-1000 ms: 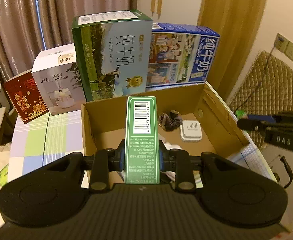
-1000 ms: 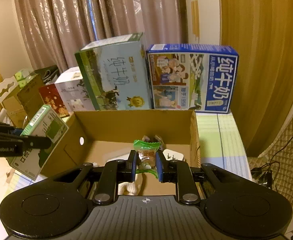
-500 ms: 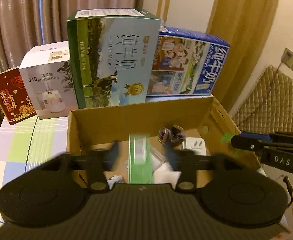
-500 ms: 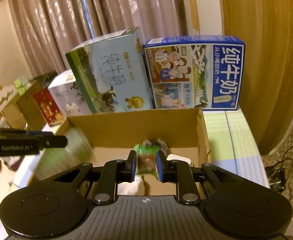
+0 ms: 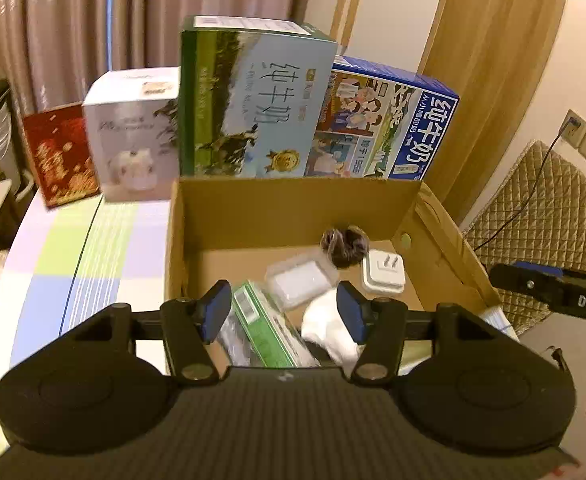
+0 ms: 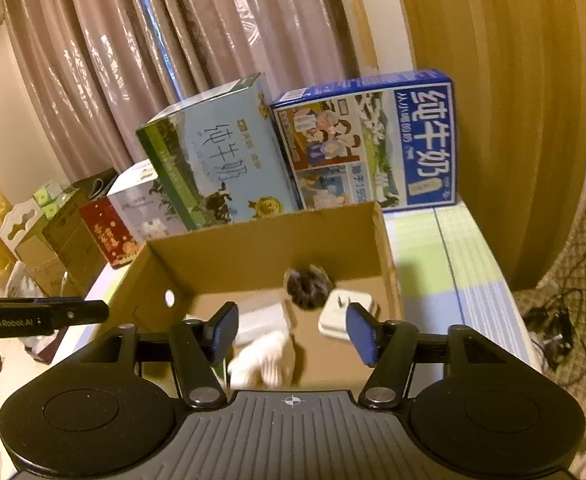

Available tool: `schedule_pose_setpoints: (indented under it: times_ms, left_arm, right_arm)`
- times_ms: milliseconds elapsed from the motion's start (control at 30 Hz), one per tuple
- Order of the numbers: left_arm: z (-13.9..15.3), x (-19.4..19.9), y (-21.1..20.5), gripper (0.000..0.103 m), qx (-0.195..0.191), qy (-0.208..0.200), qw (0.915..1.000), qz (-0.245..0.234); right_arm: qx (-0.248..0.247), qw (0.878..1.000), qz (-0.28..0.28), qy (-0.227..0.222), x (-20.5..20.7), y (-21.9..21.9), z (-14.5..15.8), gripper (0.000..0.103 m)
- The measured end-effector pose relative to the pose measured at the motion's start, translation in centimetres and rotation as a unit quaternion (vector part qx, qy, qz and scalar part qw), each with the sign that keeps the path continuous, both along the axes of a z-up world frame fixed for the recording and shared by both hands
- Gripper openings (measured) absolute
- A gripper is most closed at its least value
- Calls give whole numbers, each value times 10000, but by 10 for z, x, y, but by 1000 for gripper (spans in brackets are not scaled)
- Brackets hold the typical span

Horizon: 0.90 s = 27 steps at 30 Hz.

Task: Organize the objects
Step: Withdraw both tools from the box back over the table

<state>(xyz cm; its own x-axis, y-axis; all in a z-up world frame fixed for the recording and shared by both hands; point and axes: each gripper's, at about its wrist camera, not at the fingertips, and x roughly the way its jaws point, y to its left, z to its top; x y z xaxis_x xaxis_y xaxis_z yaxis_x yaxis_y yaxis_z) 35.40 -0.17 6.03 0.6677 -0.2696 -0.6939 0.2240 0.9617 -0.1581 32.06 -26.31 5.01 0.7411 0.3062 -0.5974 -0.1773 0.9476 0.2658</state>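
Observation:
An open cardboard box (image 5: pixel 293 186) stands on the checked tablecloth. Inside it lie a green carton (image 5: pixel 267 330), a clear plastic case (image 5: pixel 301 280), a white plug adapter (image 5: pixel 383 275), a dark hair scrunchie (image 5: pixel 345 241) and a white cloth (image 5: pixel 329 330). My left gripper (image 5: pixel 283 311) hangs open just above the box's near side, with the green carton lying loose below it. My right gripper (image 6: pixel 293 330) is open too, over the cardboard box (image 6: pixel 261 234), above the white cloth (image 6: pixel 265 354), the scrunchie (image 6: pixel 307 285) and the adapter (image 6: pixel 345 313). No snack packet shows.
Behind the box stand a green milk carton case (image 5: pixel 253 100), a blue milk case (image 5: pixel 389 128), a white humidifier box (image 5: pixel 133 136) and a red box (image 5: pixel 59 156). A quilted chair (image 5: pixel 549 208) is at the right. Each view shows the other gripper at its edge, held in a hand.
Both grippers have opened. The green carton dropped from the left gripper into the box. The green snack packet left the right gripper and is out of sight.

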Motion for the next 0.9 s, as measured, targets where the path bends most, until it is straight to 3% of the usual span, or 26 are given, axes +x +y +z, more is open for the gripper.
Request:
schedule_pose_setpoints:
  times_ms: [200,533,900]
  left_arm:
    - [3,-63,11,67,-80,-16,9999,89]
    - [-7,-165,20,94,176,-112,9998,-69]
    - [-25,-232,24,102,294,49,9996,-33]
  right_arm:
    - [-65,10000,68,-22,-69,3,1,74]
    - [-259,9994,-48,223,-177,14,-26,89]
    - [-294,9968,251,695,-238,24,-59,90]
